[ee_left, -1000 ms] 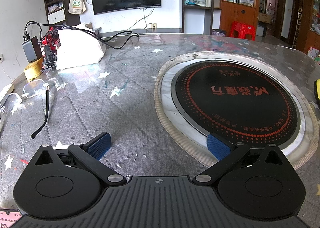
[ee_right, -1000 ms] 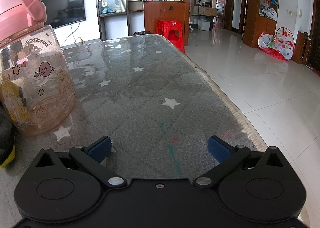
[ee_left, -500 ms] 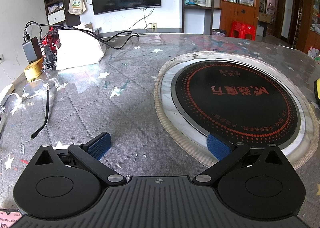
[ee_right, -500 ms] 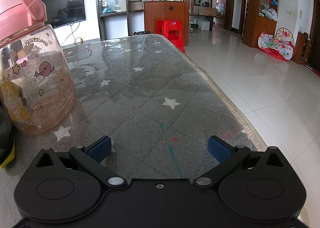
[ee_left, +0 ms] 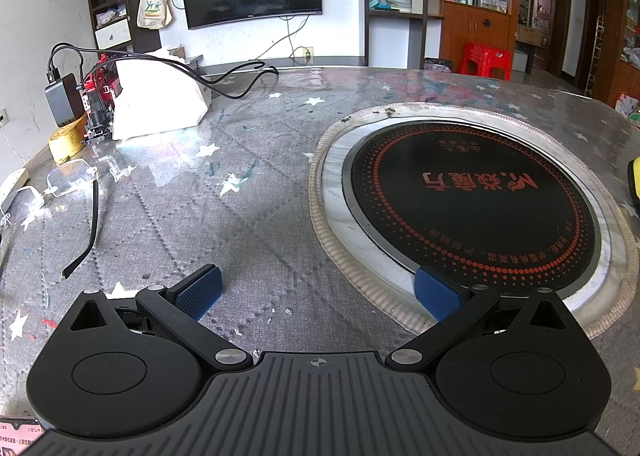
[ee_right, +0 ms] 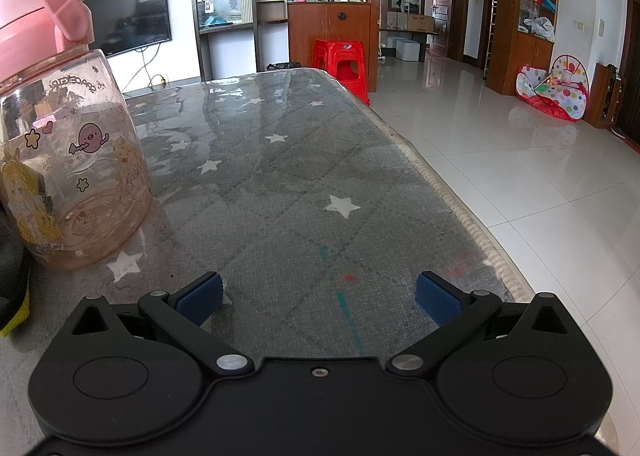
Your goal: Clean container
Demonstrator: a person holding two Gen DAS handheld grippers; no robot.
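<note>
The left gripper (ee_left: 316,292) sits spread wide above the surface (ee_left: 248,232), holding nothing. Eyeglasses (ee_left: 60,191) lie left; the round cooktop (ee_left: 472,207) lies right.

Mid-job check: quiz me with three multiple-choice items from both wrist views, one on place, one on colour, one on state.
1. Where does the bottle stand from the right gripper?
A. ahead on the left
B. between its fingers
C. ahead on the right

2. What colour is the bottle's lid?
A. blue
B. pink
C. green

3. What state is the left gripper in?
A. shut on the glasses
B. shut, holding nothing
C. open, holding nothing

Answers: 1 A, the bottle sits at the left edge of the right wrist view. 2 B, the lid is pink. 3 C, the blue pads stand wide apart over bare table.
</note>
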